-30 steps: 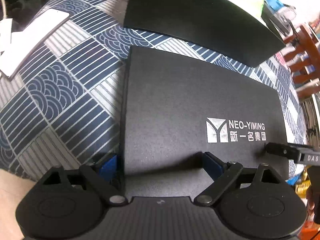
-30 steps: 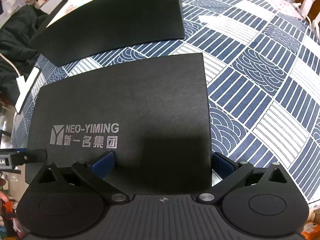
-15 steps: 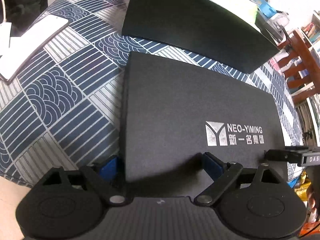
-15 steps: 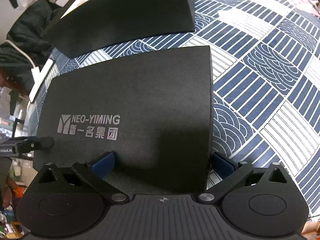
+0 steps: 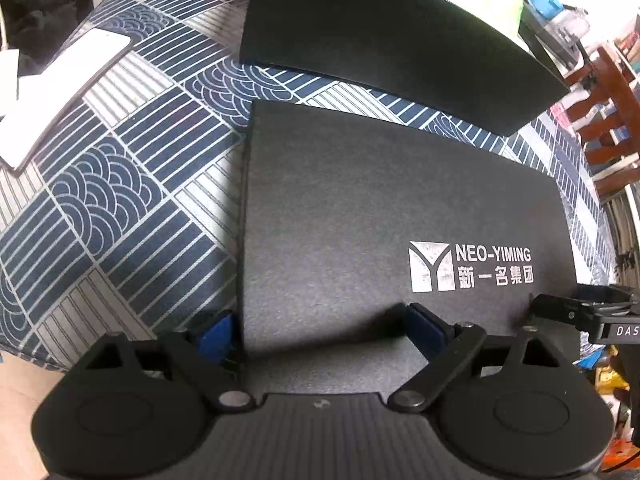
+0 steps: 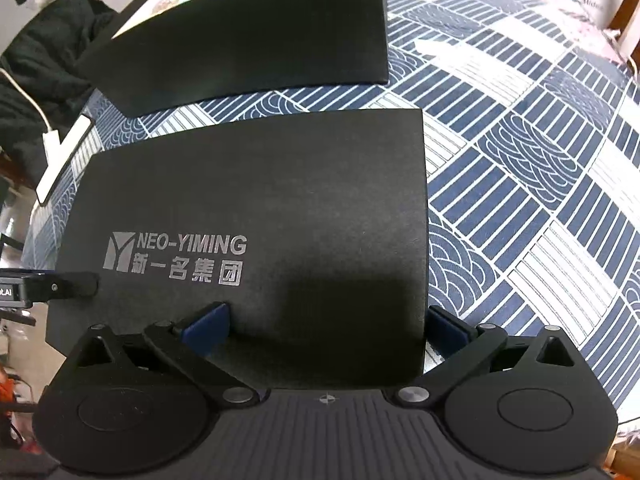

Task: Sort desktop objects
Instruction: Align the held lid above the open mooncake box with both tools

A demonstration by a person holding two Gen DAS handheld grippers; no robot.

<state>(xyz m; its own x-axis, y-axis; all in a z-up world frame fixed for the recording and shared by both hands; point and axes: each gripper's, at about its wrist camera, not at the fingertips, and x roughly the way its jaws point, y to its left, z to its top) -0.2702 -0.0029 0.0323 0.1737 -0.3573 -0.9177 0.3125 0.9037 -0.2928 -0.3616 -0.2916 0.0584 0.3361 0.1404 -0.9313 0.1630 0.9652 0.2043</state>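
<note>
Two grippers share one load: a flat black box lid [image 5: 384,216] printed NEO-YIMING, carried level above the patterned tablecloth [image 5: 120,184].

From the left wrist camera, the left gripper [image 5: 320,332] straddles the lid's near left corner. One blue pad [image 5: 216,334] sits outside the lid's left edge, the other [image 5: 426,330] lies over the top face, so the jaws stand wide and look to be cradling the corner, not pinching it. Whether the pads press on the card I cannot tell. The right gripper's black finger [image 5: 560,308] pokes in at the lid's right end. Beyond the lid lies the plain black box base [image 5: 392,40], apart from it, with cloth showing between. A white phone-like slab [image 5: 60,96] rests far left.

From the right wrist camera, the right gripper [image 6: 328,328] mirrors this at the near right corner: one pad [image 6: 208,324] on the top face, the other [image 6: 446,330] just outside the right edge, jaws wide. The left gripper's finger [image 6: 72,285] touches the lid beside the logo.

By its look the lid is light, stiff card with a matte, faintly grainy skin, so not slippery. Broad and shallow, it would likely twist or tip if held at one corner; both near corners, kept level, seem the sound hold.
</note>
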